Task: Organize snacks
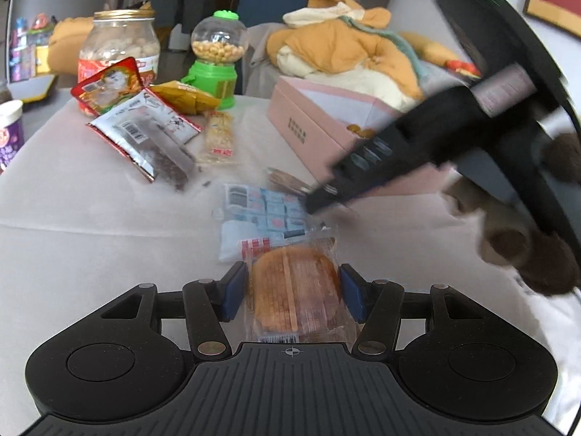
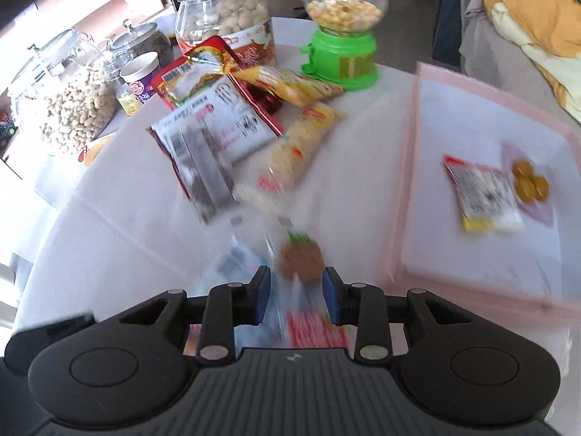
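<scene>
Between the blue pads of our left gripper (image 1: 293, 292) sits a flat orange-brown cake in a clear plastic wrapper (image 1: 296, 290), gripped across its width, probably so that it can go to the shallow pink cardboard box (image 1: 308, 123) at the far right. Our right gripper (image 2: 296, 292) reaches down over a round brown biscuit in a clear crinkly wrapper (image 2: 300, 258) lying on the white tablecloth (image 1: 90, 225), just left of the box. Its fingers look nearly closed, yet blur keeps us from telling whether they pinch the wrapper. Inside the box already lie a small yellow-edged printed sachet (image 2: 484, 196) and a clear pack of round yellow sweets (image 2: 528, 181), so we judge it the collecting place. Loose packets wait farther left, near a green toy sweet dispenser (image 2: 343, 36).
</scene>
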`<state>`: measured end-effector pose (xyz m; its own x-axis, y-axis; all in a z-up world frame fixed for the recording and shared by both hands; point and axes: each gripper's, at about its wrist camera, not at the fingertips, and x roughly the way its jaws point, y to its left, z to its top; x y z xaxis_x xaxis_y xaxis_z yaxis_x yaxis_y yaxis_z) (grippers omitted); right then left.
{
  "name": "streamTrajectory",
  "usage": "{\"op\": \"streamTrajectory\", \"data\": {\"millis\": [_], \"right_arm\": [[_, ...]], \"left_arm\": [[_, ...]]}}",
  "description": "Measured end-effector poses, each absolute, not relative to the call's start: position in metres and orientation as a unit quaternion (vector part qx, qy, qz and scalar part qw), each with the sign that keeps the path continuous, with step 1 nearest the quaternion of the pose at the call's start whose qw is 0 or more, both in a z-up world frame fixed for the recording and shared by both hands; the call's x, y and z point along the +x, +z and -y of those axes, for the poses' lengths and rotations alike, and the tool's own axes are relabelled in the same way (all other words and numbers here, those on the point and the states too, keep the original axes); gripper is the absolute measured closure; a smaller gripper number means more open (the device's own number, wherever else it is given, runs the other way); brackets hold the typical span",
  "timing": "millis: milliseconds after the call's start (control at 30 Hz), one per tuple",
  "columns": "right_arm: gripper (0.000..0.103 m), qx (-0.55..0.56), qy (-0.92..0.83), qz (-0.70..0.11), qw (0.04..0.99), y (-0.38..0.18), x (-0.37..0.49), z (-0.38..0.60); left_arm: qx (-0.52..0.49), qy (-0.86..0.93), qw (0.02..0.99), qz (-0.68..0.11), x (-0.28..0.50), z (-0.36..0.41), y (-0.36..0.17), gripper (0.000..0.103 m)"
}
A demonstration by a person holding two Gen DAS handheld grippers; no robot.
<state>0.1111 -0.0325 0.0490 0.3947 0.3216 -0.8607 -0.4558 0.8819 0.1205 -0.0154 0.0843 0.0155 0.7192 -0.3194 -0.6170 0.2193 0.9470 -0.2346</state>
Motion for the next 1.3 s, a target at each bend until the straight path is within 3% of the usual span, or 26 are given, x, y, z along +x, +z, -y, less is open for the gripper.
{"op": "streamTrajectory", "data": {"millis": [267, 433, 733, 933, 1200, 1300], "right_arm": [[0.07, -0.054, 0.171, -0.445, 0.878, 0.036, 0.102, 0.11], [0.041, 0.0, 0.203, -0.449, 0.87, 0.022, 0.107, 0.127], [0.041, -0.022, 0.342, -0.412, 0.844, 0.033, 0.071, 0.099], [0.034, -0.043, 0.274, -0.387, 0.879, 0.045, 0.079, 0.107], [0.035, -0.038, 0.267, -0.399, 0.877, 0.038, 0.12, 0.076], [0.055, -0.071, 0.274, -0.416, 0.864, 0.029, 0.115, 0.06]], "left_arm": [[-0.017, -0.09, 0.934, -0.344, -0.001, -0.059, 0.018, 0.042], [-0.003, -0.055, 0.939, -0.339, 0.004, -0.062, 0.018, 0.042], [-0.037, -0.001, 0.939, -0.343, 0.004, -0.101, 0.022, 0.042], [-0.078, -0.052, 0.935, -0.341, -0.009, -0.094, 0.024, 0.042], [-0.073, -0.066, 0.933, -0.345, -0.013, -0.087, 0.019, 0.042], [-0.083, -0.058, 0.933, -0.344, -0.017, -0.097, 0.017, 0.042]]}}
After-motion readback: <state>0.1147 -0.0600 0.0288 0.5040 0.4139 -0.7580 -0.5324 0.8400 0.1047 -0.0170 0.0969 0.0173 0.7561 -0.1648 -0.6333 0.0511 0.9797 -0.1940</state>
